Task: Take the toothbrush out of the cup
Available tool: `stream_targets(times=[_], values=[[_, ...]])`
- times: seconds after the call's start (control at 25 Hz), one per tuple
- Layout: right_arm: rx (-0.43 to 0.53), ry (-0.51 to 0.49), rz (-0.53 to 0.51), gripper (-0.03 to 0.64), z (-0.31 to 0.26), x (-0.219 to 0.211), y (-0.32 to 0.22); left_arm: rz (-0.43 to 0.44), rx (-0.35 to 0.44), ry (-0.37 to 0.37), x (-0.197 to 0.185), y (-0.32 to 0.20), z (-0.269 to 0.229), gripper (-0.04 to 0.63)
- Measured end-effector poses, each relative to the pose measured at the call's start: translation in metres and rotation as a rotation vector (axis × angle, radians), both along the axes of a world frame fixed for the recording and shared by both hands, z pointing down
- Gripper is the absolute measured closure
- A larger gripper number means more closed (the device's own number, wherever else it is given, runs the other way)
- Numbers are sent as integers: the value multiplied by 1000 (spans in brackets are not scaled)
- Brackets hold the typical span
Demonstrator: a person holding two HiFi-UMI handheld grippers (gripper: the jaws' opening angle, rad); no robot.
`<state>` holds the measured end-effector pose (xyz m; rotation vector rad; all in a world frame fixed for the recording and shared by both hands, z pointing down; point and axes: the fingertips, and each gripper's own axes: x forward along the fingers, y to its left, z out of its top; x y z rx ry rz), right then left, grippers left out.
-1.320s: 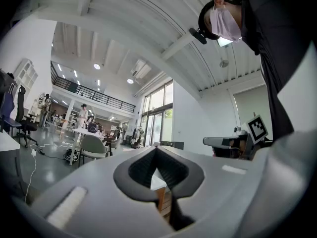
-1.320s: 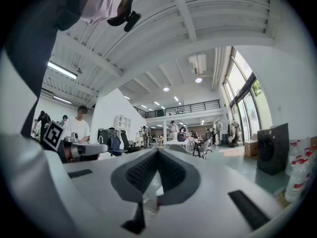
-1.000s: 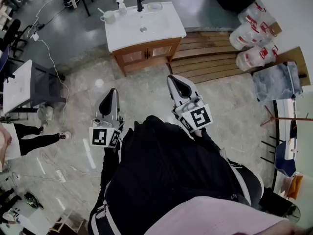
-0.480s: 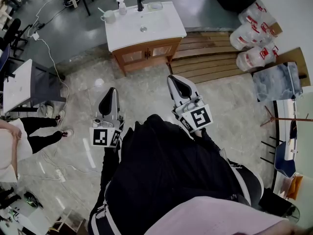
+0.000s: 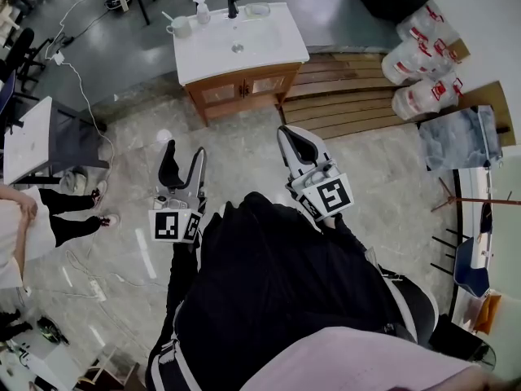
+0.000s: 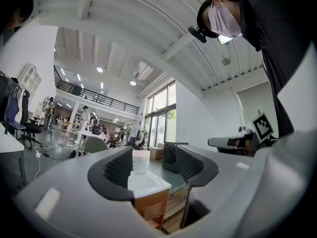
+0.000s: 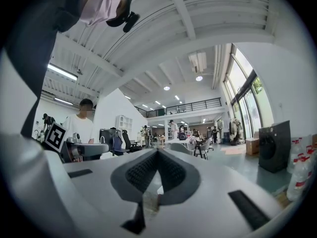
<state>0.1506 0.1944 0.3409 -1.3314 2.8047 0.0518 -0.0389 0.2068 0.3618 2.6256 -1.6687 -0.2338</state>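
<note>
Observed from my station, both grippers are held out over the floor (image 5: 244,149), short of the work area.

Left gripper (image 5: 182,163): its jaws are opening. The two dark fingers (image 6: 118,168) stand apart, and nothing lies between them or touches either pad. Through the gap, in the left gripper view, I see only the white top of the washstand (image 5: 240,46) far ahead; I cannot make out the cup in that view.

Right gripper (image 5: 296,142): its fingers (image 7: 141,171) are together, the ribbed pads meeting along the centre line. Nothing is clamped between them.

Task item: the cup (image 5: 181,28) stands upright on the washstand's top, at the back corner, well ahead of the left gripper's fingertips and roughly in line with them. From the right gripper's fingertips it is ahead and off to the left, and far from them too. The toothbrush (image 5: 168,17) is in the cup, its upper end leaning out above the rim. Neither gripper touches cup or toothbrush.

Other items beyond the fingertips: a soap bottle (image 5: 201,10) just beside the cup, then a dark tap (image 5: 234,5) and a round dish (image 5: 257,10) along the back edge of the same top. Wooden decking (image 5: 350,92) lies ahead and to the right of the right gripper's fingers, with water jugs (image 5: 423,55) further right. A person (image 5: 32,226) stands to the left of the left gripper, well apart from it.
</note>
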Motion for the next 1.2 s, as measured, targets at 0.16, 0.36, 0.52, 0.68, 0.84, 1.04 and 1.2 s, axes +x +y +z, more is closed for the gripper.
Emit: stream_targets(times=[0.16,0.36,0.52,0.68,0.84,1.04,1.2], values=[[-10,-8,7,615,1,4,-3,-12,8,-2,1,-2,-2,321],[-14,-11,9,615,3,10,-5,-34,13,-7,0,-8,-3,293],[-23,-15,4,615,6,17,-8,-40,12,-18,6,-14,-2,288],[-34,-31,-20,615,11,29,-19,-73,20,-42,14,-27,1,287],[-52,-4,-47,615,25,25,-43,-110,18,-34,9,-50,11,287],[-36,7,-43,616,32,-2,-97,-119,4,-23,-26,-104,30,281],[-18,13,-6,615,33,-34,-155,-80,0,-18,-58,-164,38,268]])
